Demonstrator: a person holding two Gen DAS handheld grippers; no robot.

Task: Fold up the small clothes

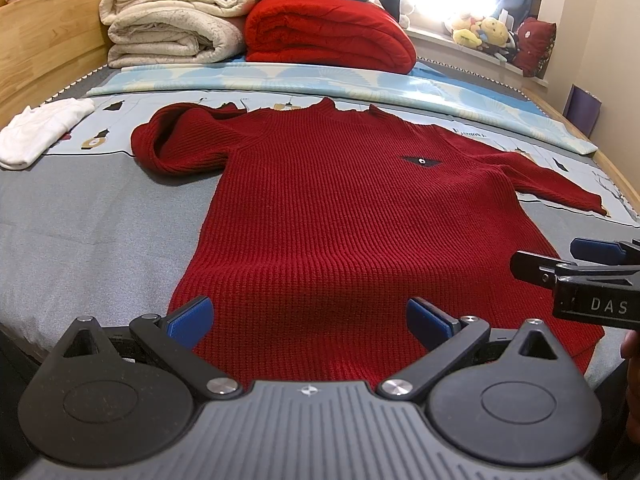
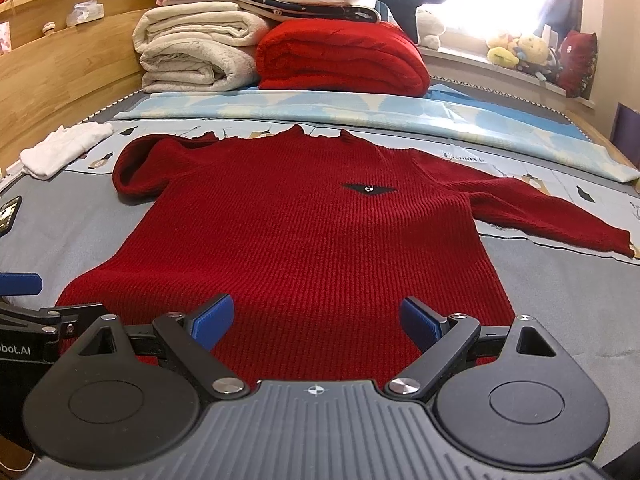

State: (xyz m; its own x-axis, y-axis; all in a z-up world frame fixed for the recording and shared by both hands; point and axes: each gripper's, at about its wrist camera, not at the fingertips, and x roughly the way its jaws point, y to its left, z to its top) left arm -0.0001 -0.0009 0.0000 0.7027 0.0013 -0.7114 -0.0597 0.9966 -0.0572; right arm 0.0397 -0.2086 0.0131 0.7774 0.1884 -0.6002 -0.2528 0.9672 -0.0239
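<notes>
Bed with grey sheet, pale blue printed cover across the middle. Wooden headboard on the left, bright window behind. One red sweater lies flat, front up, hem nearest; one sleeve bunched, one stretched out. One white garment at left. At the head: two folded cream blankets stacked, one red blanket. Left gripper and right gripper both spread wide over the hem, empty.

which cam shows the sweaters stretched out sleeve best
The right wrist view: the red sweater has its outstretched sleeve lying full length, cuff included. The left wrist view shows that sleeve too, but squeezed toward the frame edge.
</notes>
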